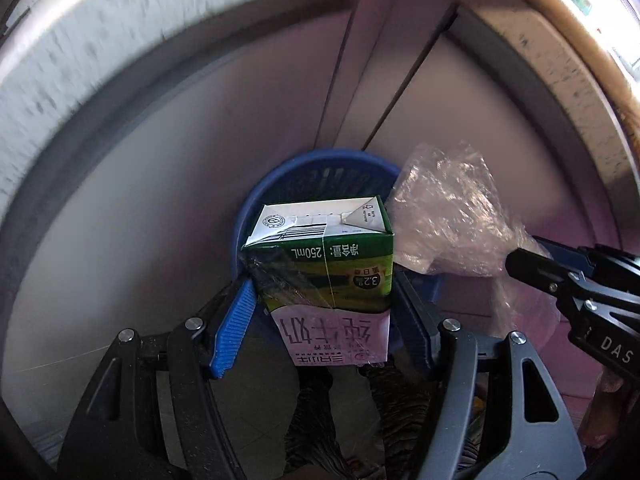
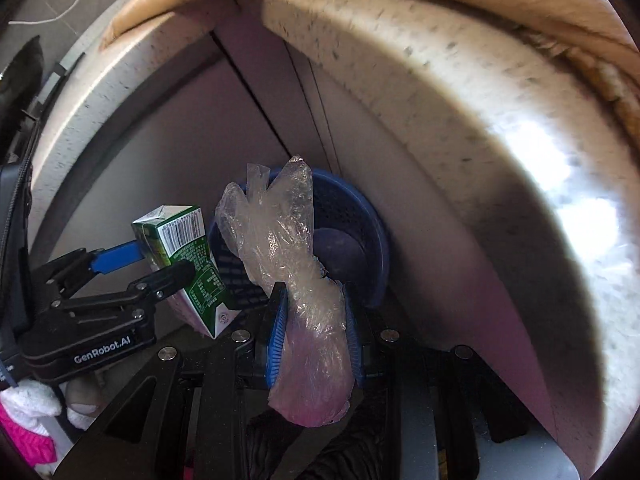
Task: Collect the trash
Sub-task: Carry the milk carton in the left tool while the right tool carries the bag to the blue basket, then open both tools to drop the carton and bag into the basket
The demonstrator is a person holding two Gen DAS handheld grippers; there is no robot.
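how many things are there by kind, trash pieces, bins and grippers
milk carton: 1
clear plastic bag: 1
blue basket: 1
grippers, left gripper and right gripper: 2
total: 5

You have one blue mesh basket as landmark. Trash items: two. One green milk carton, held just left of the basket's rim; one crumpled clear plastic bag, in front of the basket's opening. Grippers: two, one left gripper and one right gripper, both near the basket.
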